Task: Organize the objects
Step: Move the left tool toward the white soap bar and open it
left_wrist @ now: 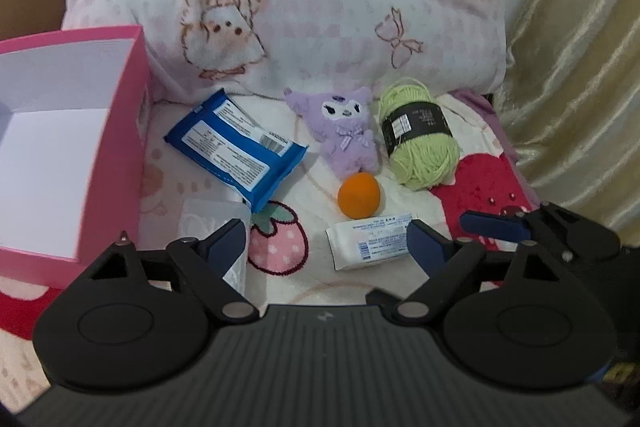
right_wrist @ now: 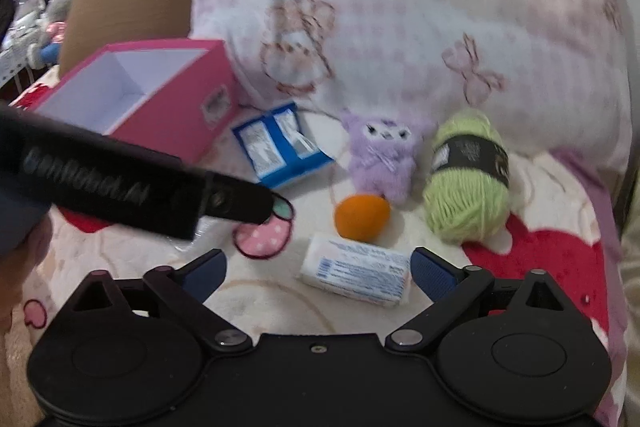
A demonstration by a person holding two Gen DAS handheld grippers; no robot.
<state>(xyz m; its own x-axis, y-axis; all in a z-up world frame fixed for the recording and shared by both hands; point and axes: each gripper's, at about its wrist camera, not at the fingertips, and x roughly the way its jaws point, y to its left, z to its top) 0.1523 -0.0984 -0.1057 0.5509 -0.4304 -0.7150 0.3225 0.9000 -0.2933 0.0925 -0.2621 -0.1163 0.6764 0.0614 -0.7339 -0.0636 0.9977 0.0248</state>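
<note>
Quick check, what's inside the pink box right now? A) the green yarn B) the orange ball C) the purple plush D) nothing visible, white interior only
D: the pink box shows only bare white walls and floor in both views, while the orange ball, green yarn and purple plush all lie outside it on the blanket.

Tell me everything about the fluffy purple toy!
The fluffy purple plush toy has pointed ears, a white face with dark eyes and a small ribbon bow on its chest. It lies face up on the patterned blanket, its head toward the pink-and-white pillow. The green yarn ball sits right beside it, the round orange ball by its feet, the blue packet on its other side. No gripper touches it.
</note>
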